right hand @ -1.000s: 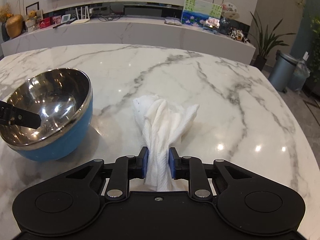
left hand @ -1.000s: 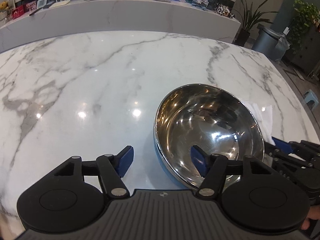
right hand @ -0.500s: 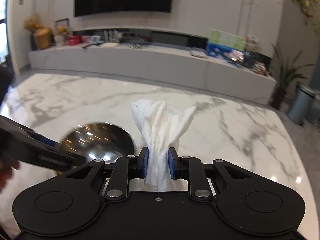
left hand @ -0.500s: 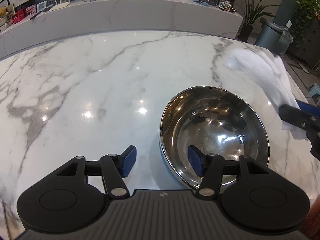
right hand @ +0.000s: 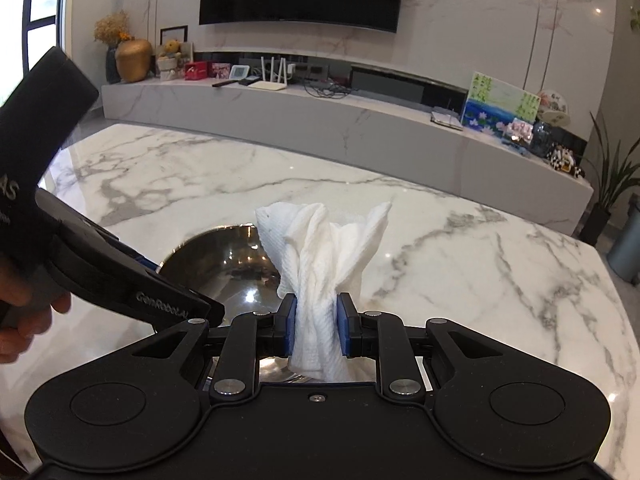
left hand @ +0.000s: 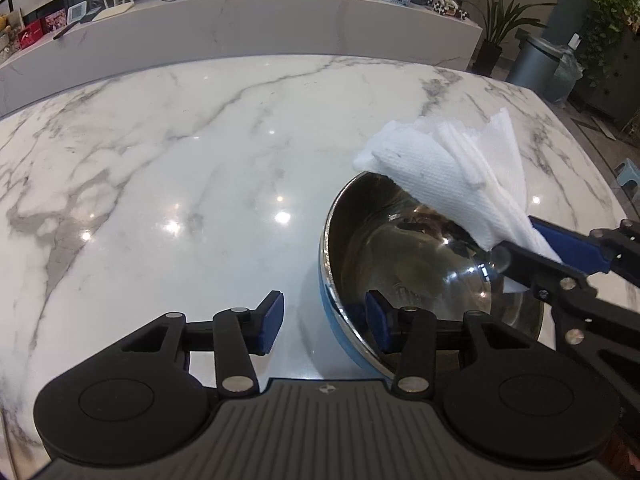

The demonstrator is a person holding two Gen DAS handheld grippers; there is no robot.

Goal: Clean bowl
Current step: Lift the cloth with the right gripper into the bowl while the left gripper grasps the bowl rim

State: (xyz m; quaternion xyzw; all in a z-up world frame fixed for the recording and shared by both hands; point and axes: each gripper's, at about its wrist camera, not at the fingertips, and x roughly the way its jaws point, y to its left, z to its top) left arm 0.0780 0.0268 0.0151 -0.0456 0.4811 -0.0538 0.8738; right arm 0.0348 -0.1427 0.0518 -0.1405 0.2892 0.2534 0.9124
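The left gripper [left hand: 320,326] has its fingers spread wide. The near rim of the bowl [left hand: 404,264] passes between them: the right finger [left hand: 378,322] sits inside the steel interior against the near wall, and the left finger [left hand: 270,320] stands outside the bowl over the bare bench [left hand: 160,160]. Whether either pad touches the rim cannot be told. The bowl, steel inside and blue outside, rests on the marble bench and extends forward and to the right of the left fingers.

The right gripper [right hand: 317,326] has its fingers pressed onto a white paper towel [right hand: 320,252], pinching it at a twisted waist. The towel fans out forward of the fingers, and a short tail hangs behind them. In the left wrist view, the right gripper [left hand: 516,246] enters from the right, and the paper towel [left hand: 444,172] projects ahead of its fingers above the far right part of the bowl rim. No contact between towel and bowl interior is visible.

In the right wrist view, the bowl [right hand: 228,264] lies below and left of the right fingers, and the left gripper body crosses the frame at left, held by a hand [right hand: 28,312].
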